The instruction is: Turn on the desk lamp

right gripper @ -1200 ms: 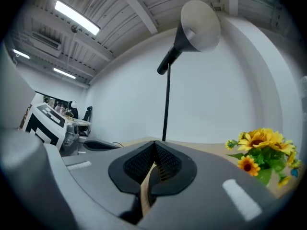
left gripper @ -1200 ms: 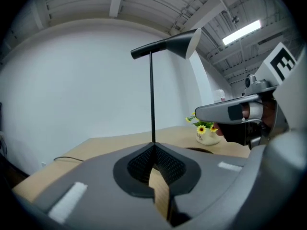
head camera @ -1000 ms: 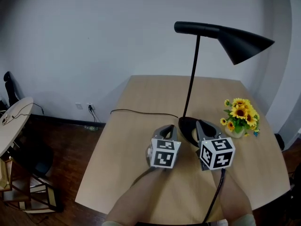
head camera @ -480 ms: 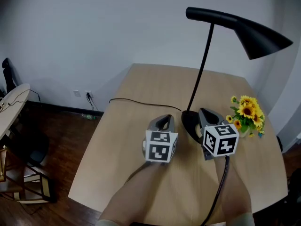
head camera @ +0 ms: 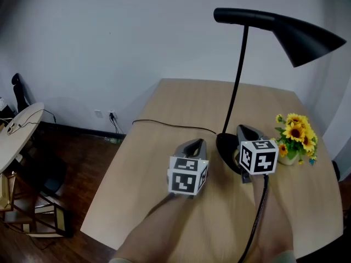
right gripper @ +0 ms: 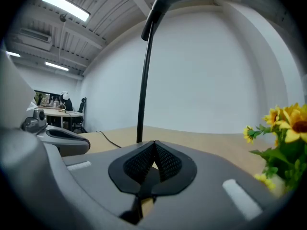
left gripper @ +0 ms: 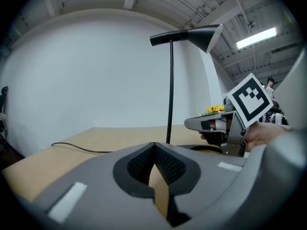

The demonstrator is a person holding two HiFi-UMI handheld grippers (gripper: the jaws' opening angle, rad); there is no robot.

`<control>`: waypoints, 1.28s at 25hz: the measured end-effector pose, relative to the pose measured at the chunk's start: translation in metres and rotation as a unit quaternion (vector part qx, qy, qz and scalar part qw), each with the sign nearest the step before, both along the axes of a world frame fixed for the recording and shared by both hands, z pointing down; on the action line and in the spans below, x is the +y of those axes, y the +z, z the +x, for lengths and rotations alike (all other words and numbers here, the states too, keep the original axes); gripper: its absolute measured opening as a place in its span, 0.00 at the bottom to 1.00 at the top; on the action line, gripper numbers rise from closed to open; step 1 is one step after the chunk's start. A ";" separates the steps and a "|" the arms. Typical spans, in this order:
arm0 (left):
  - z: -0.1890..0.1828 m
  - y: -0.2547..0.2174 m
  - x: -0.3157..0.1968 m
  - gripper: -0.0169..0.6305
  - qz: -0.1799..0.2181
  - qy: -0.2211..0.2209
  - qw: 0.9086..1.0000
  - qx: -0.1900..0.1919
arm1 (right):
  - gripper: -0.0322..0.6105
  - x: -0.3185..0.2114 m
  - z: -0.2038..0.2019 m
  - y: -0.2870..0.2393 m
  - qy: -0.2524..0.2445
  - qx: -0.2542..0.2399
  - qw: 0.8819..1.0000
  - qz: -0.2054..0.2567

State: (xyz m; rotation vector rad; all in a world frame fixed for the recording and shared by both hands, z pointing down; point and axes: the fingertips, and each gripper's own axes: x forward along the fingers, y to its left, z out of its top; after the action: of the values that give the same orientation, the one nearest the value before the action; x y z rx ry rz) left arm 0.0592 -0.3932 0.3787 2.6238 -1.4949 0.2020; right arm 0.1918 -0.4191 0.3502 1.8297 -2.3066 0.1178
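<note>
The black desk lamp stands on the wooden table, with its round base, thin pole and cone shade; no light shows from the shade. My right gripper is shut and empty, over the right edge of the base. My left gripper is shut on nothing, just left of the base. In the left gripper view the pole rises ahead and the right gripper hovers above the base. In the right gripper view the pole is straight ahead.
A pot of yellow sunflowers sits right of the base, close to my right gripper. The lamp's black cable runs left across the table to the edge. Off the table to the left are a dark floor and a round desk.
The head view has shifted a little. Both grippers stay shut near the lamp base; the right one has edged forward along the base's right side.
</note>
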 end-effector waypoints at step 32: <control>0.027 -0.002 -0.021 0.03 -0.005 0.019 1.000 0.007 | 0.05 -0.007 -0.019 0.053 -0.028 0.046 0.989 -0.135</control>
State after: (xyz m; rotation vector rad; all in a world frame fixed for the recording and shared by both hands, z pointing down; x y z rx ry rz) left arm 0.0857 -0.4144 0.3763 2.6416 -1.4367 0.1954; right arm 0.1726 -0.4263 0.4033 1.6027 -2.1549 0.3149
